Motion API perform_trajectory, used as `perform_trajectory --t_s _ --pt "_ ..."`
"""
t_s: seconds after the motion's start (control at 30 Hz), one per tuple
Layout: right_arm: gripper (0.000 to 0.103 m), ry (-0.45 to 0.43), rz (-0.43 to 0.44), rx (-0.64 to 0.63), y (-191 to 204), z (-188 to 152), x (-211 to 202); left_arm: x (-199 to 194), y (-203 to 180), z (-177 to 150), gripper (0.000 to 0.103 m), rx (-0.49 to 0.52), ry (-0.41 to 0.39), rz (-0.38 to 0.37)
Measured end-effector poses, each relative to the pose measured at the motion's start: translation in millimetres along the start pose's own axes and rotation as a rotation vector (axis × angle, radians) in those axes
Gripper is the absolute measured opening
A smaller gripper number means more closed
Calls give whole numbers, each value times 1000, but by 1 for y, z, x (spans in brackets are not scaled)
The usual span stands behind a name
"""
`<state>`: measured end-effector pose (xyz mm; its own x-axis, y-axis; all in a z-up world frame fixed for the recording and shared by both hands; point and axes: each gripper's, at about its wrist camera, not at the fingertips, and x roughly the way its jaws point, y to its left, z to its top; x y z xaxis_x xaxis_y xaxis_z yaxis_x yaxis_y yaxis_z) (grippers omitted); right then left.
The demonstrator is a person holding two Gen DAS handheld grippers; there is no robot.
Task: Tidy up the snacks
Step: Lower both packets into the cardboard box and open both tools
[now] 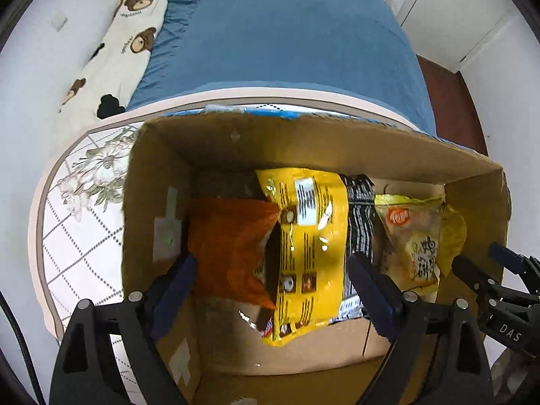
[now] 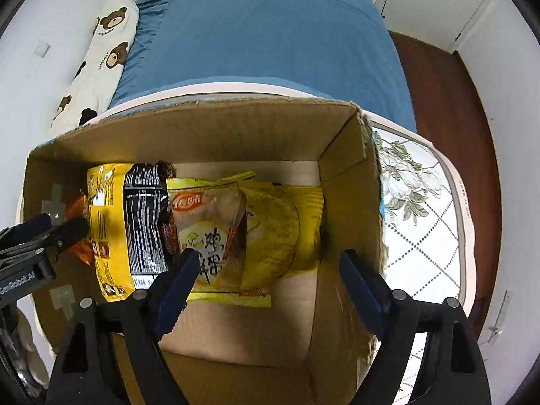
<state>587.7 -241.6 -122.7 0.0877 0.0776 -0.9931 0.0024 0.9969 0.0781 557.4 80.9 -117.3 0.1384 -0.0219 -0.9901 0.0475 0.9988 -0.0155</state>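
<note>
An open cardboard box (image 1: pixel 303 138) holds several snack bags standing side by side: an orange bag (image 1: pixel 229 246), a long yellow bag (image 1: pixel 310 236), a black striped bag (image 1: pixel 361 222) and a pale yellow bag with Chinese writing (image 1: pixel 418 239). My left gripper (image 1: pixel 273 280) hangs open and empty over the box's left half. My right gripper (image 2: pixel 270 276) hangs open and empty over the right half, above the pale yellow bag (image 2: pixel 209 236) and a further yellow bag (image 2: pixel 287 222). The box (image 2: pixel 236 128) shows in both views.
The box stands on a table with a floral tablecloth (image 1: pixel 84 202), also in the right wrist view (image 2: pixel 432 202). Behind is a bed with a blue cover (image 1: pixel 287 33) and a bear-print pillow (image 1: pixel 128 33). Brown floor (image 2: pixel 445 101) lies to the right.
</note>
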Motion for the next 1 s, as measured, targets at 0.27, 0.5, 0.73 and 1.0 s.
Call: perform_trajectory --t_s 0.27,0.5,0.73,1.0 --pt "87 -69 7 0 3 -36 -24 -40 -1 -38 91 -21 -112 -5" --pt "87 -178 -6 -25 10 -77 -63 -76 -2 -75 91 -31 -206 -14" --pt "87 -264 6 -43 15 -114 -102 -108 -12 -114 91 -1 -281 -10" --pt "87 -347 37 -35 19 -151 -147 -149 -16 -148 91 13 -355 -21"
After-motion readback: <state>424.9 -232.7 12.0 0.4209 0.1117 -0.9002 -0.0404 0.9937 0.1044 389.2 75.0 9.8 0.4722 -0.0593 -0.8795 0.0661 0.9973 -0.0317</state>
